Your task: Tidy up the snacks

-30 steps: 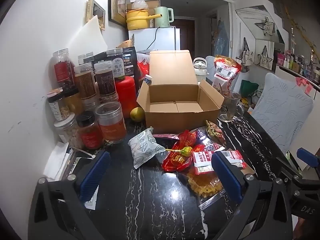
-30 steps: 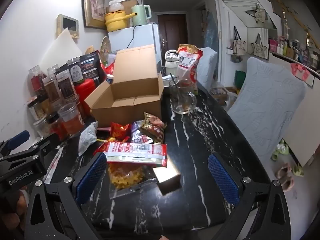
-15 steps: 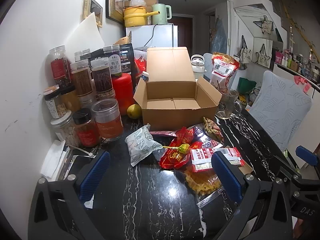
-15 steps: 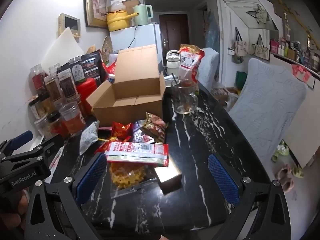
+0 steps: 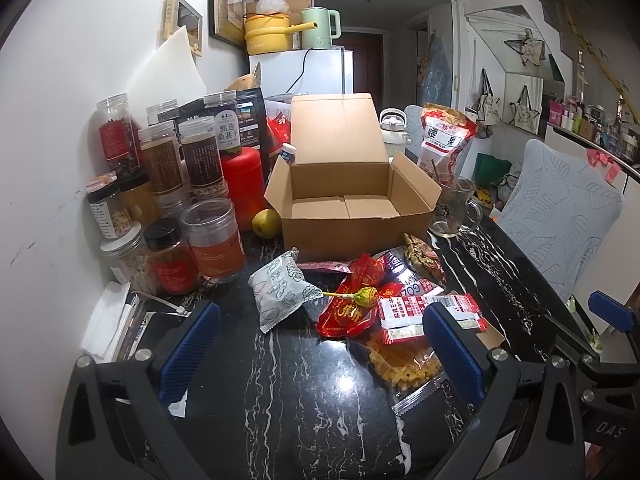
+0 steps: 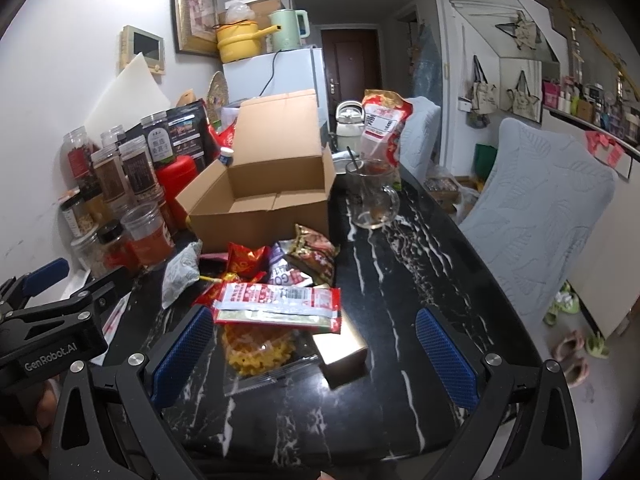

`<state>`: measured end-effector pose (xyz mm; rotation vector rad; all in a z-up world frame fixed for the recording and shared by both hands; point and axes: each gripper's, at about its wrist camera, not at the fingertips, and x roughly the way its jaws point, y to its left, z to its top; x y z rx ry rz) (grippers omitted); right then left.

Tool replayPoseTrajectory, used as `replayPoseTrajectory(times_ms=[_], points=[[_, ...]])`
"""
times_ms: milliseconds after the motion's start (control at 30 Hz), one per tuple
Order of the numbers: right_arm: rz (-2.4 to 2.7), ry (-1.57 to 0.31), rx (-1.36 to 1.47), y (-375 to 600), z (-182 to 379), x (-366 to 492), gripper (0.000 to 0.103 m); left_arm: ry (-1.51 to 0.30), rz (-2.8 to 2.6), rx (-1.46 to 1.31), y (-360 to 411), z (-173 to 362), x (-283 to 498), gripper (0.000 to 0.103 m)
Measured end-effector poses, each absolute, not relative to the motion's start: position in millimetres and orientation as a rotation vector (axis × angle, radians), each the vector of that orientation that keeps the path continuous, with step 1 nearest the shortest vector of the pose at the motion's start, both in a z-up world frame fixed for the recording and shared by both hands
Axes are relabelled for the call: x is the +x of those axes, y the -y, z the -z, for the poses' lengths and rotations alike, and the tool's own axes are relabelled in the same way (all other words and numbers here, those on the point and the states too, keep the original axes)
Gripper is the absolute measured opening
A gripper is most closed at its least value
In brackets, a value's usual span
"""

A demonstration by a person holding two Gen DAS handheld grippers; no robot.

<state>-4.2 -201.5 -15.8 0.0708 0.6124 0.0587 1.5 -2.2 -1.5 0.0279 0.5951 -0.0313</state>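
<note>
Since earlier frames: both views drawn slightly back; snacks unmoved.

Left gripper (image 5: pixel 320 344): jaws apart, empty. Right gripper (image 6: pixel 316 344): jaws apart, empty.

Snack pile (image 5: pixel 372 300) on black marble table (image 5: pixel 288 392), just before open empty cardboard box (image 5: pixel 344 204).

Handling: packets light, crinkly, slippery film; yellow crisps (image 6: pixel 256 346) fragile. Grip by sealed edge.

Legible: "GenRobot.AI" on left gripper body; "GO" on dark packet (image 5: pixel 408 286).

Dim indoor light; overhead glare spots shine on the black marble table (image 5: pixel 304 380) near the cardboard box (image 5: pixel 348 184). Fisheye bends both views' edges, corners black. Focus sharp.
</note>
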Motion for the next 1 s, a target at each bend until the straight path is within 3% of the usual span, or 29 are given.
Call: replayPoseTrajectory(times_ms=[1000], points=[[-0.067,-0.613,0.059,197.7,17.4,-5.0,0.103,-0.600,0.048,0.037,7.4,0.1,-0.4,0.103]])
